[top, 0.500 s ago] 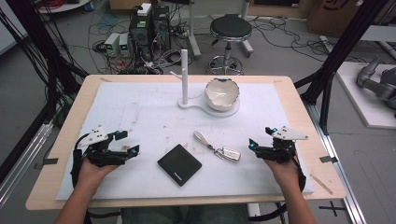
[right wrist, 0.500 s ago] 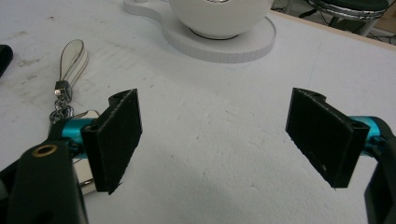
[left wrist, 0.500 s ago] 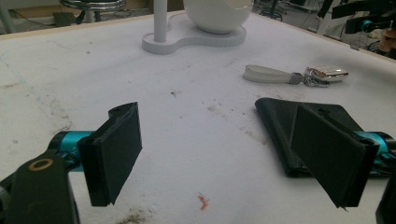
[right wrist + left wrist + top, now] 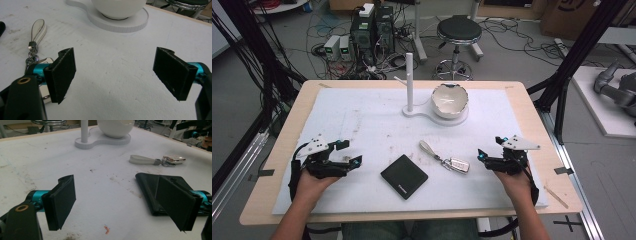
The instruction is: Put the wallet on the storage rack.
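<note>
While both tools rest wide open and empty, the left gripper [image 4: 354, 161] sits left of the black wallet [image 4: 404, 176] and the right gripper [image 4: 482, 155] beyond the car key [image 4: 455, 164], right of the wallet. Probably best to approach low and square, straddling the edges before squeezing.

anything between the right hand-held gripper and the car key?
Nothing visible. The right hand-held gripper is open, and the car key lies just to its left on bare white mat. The black wallet sits further left, off that line.
</note>
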`<move>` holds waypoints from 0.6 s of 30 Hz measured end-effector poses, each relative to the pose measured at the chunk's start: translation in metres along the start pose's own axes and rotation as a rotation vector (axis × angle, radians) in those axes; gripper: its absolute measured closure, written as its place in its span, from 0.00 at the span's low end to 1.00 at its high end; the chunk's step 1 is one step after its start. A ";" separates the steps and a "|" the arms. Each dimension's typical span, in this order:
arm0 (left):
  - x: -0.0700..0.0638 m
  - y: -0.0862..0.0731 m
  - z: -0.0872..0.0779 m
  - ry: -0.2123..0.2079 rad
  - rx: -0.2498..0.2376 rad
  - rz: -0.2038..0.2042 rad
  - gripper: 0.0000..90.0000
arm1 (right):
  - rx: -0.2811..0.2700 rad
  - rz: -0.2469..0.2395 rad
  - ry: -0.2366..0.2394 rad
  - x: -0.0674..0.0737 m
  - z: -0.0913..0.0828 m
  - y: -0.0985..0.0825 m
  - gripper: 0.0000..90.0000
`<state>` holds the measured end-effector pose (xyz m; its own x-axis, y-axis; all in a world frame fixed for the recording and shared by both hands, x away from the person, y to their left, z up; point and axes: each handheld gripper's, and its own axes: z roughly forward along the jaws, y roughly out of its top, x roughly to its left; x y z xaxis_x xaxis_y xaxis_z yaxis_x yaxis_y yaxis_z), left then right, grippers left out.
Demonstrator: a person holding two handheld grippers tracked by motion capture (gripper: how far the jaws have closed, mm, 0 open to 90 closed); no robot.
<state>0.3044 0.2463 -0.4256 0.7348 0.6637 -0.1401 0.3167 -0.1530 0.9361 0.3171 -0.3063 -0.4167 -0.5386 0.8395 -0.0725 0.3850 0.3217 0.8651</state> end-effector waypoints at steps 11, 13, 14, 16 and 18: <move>-0.012 0.004 0.025 -0.044 0.056 0.016 0.19 | 0.007 -0.007 0.003 0.001 0.000 0.000 0.21; -0.017 0.005 0.032 -0.050 0.074 0.027 0.19 | 0.003 -0.009 0.002 0.001 0.000 0.000 0.21; -0.019 0.004 0.036 -0.053 0.085 0.026 0.19 | 0.003 -0.009 0.002 0.001 0.000 0.000 0.21; -0.023 0.004 0.044 -0.060 0.106 0.032 0.19 | 0.005 -0.006 0.001 0.001 0.000 0.000 0.21; -0.025 0.004 0.048 -0.061 0.114 0.037 0.19 | 0.008 -0.005 0.002 0.001 0.000 -0.001 0.21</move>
<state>0.3160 0.1938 -0.4335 0.7815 0.6105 -0.1287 0.3521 -0.2612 0.8988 0.3161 -0.3055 -0.4173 -0.5422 0.8368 -0.0759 0.3885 0.3297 0.8604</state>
